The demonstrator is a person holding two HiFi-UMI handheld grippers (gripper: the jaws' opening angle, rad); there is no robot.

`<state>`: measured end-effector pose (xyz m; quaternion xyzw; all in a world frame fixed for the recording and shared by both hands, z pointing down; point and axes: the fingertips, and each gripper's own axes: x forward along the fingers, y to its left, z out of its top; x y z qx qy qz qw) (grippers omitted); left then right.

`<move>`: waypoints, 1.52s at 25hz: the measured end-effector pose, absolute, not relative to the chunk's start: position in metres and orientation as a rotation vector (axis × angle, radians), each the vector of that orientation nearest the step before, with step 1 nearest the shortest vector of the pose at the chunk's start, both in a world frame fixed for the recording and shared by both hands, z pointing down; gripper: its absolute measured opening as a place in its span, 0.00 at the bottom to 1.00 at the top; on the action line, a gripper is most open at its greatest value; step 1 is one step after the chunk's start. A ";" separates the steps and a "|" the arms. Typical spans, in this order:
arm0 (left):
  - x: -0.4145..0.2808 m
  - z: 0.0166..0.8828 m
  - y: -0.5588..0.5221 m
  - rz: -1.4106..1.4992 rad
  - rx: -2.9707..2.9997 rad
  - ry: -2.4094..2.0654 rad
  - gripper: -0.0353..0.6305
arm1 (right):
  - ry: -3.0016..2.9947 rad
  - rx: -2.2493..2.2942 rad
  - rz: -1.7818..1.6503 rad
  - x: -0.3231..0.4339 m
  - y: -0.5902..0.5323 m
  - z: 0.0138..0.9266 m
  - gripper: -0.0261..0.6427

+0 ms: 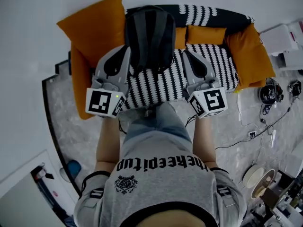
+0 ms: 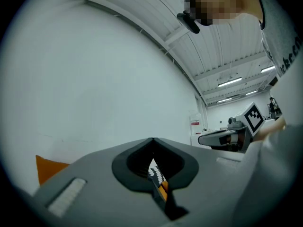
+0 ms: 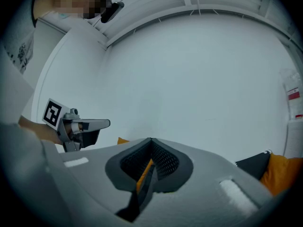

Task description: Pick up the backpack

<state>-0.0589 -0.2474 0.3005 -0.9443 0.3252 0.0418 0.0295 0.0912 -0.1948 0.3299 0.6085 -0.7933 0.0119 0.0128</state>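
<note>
1. Firstly, at the far left, a big orange cushion (image 1: 97, 25) leans on the end of the sofa (image 1: 213, 60), which has a black-and-white wavy cover.
2. Next comes the left gripper (image 1: 125, 51), pointing toward the sofa. Its jaws are clenched tip to tip and grasp nothing. Only a bit of sofa pattern shows through the hollow behind the tips.
3. The backpack (image 1: 150, 37) stands upright on the seat between the two grippers and leans on the backrest. It is dark grey to black, with a rounded top and long vertical panels down its front. Whether the left gripper touches its side, I cannot tell.
4. The right gripper (image 1: 186, 53) is just beside the backpack, also clenched and empty.
5. Further right are a small orange cushion (image 1: 206, 34) and a large one (image 1: 248, 51).
</note>
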 end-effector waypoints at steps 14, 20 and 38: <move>-0.050 0.305 -0.284 0.109 -2.896 1.077 0.08 | -2.461 1.775 0.135 0.105 -0.253 0.354 0.04; -0.044 0.318 -0.302 0.078 -2.905 1.129 0.08 | -2.448 1.704 0.277 0.112 -0.280 0.394 0.04; -0.019 0.377 -0.334 -0.105 -2.975 1.215 0.08 | -2.378 1.545 0.608 0.133 -0.319 0.503 0.04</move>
